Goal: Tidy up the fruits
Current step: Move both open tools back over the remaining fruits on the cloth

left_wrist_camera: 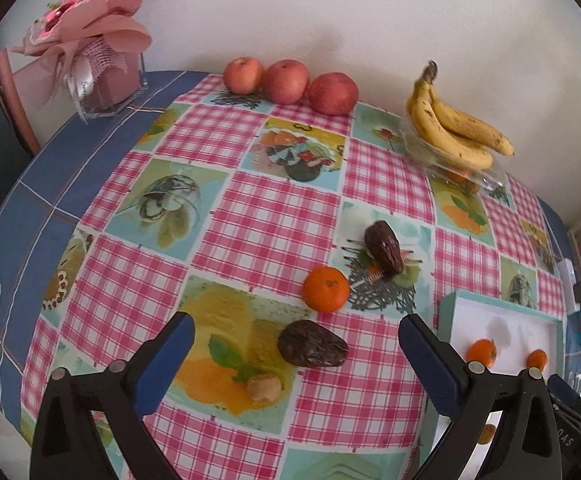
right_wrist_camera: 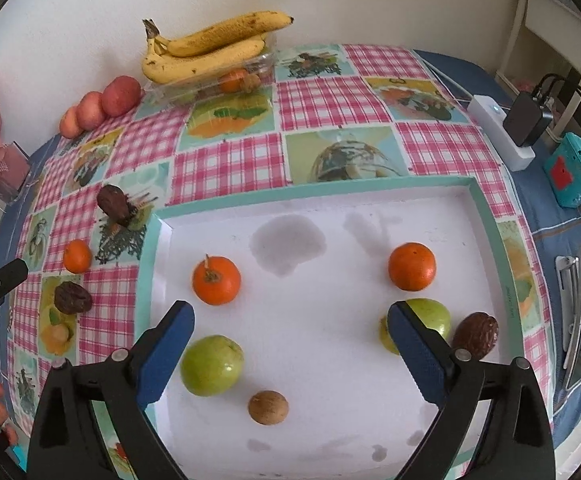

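We hold the right claw open over the tray, nothing between its pads; left claw gapes beside the tray above a date. No writing is legible.

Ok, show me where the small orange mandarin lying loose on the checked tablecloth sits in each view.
Left wrist view: the small orange mandarin lies centre frame, between two dark wrinkled dates.
Right wrist view: the same mandarin lies at the left, outside the white tray with a teal rim.
Shared landmark: the yellow banana bunch by the wall.
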The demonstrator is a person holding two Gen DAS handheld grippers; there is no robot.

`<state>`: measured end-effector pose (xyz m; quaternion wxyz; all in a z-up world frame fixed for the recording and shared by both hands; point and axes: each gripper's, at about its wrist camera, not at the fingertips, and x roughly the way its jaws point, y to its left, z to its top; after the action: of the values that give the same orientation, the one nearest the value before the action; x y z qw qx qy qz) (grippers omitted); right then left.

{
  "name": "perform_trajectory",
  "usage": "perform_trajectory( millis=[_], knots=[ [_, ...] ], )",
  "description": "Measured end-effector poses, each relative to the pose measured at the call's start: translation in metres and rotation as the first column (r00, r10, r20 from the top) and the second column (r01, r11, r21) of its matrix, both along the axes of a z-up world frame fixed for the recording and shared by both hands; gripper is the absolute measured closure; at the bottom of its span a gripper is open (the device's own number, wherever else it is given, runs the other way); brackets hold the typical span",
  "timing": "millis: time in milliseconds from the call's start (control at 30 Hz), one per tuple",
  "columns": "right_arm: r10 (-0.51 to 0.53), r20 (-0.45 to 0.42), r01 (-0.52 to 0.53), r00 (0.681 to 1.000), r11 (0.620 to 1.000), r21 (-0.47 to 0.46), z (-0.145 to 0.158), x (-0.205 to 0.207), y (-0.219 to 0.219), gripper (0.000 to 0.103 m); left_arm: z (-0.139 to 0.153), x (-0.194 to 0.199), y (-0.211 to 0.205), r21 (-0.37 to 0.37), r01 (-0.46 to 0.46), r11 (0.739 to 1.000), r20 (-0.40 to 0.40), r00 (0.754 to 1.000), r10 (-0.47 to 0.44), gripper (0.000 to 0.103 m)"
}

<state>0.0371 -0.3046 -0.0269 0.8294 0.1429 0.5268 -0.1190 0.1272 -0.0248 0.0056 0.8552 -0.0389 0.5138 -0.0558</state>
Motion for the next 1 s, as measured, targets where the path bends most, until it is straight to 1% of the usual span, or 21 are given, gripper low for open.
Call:
perform_trajectory(
  millis=[133, 267, 433, 533, 633, 733, 800, 933, 1000],
  knots=[
    [0.001, 0.027, -0.001, 1.000, 1.000, 0.003, 0.002, 0.004, 0.006, 0.006, 0.001, 0.003, 0.010, -0.018, -0.022, 1.000, 0.012, 1.000, 0.022, 0.000],
    [0.011, 0.025, -0.011, 1.000, 1.000, 0.022, 0.000, 0.010, 0.011, 0.006, 0.001, 0.009, 0.018, -0.044, -0.032, 0.999, 0.024, 0.999, 0.033, 0.000],
    [0.020, 0.033, -0.022, 0.999, 0.998, 0.052, -0.002, 0.018, 0.016, 0.006, 0.002, 0.017, 0.029, -0.103, -0.062, 0.993, 0.031, 0.997, 0.066, 0.000],
    [0.031, 0.047, -0.033, 0.998, 0.998, 0.055, 0.002, 0.027, 0.020, 0.006, 0.000, 0.024, 0.031, -0.089, -0.058, 0.994, 0.025, 0.998, 0.060, 0.000],
    [0.038, 0.069, -0.042, 0.997, 0.997, 0.059, 0.007, 0.036, 0.025, 0.006, -0.004, 0.032, 0.037, -0.114, -0.056, 0.992, 0.013, 0.998, 0.058, 0.000],
    [0.040, 0.068, -0.044, 0.997, 0.997, 0.062, 0.010, 0.048, 0.030, 0.006, -0.008, 0.040, 0.046, -0.147, -0.086, 0.985, -0.005, 0.996, 0.086, 0.000],
    [0.049, 0.063, -0.052, 0.997, 0.997, 0.052, 0.011, 0.056, 0.033, 0.006, -0.013, 0.045, 0.049, -0.139, -0.101, 0.985, -0.020, 0.995, 0.099, 0.000],
    [0.078, 0.067, -0.081, 0.995, 0.995, 0.054, 0.014, 0.072, 0.043, 0.006, -0.020, 0.053, 0.046, -0.054, -0.082, 0.995, -0.021, 0.997, 0.081, 0.000],
    [0.086, 0.074, -0.090, 0.994, 0.995, 0.053, 0.016, 0.080, 0.049, 0.006, -0.022, 0.056, 0.050, -0.061, -0.100, 0.993, -0.023, 0.995, 0.099, 0.000]
  ],
)
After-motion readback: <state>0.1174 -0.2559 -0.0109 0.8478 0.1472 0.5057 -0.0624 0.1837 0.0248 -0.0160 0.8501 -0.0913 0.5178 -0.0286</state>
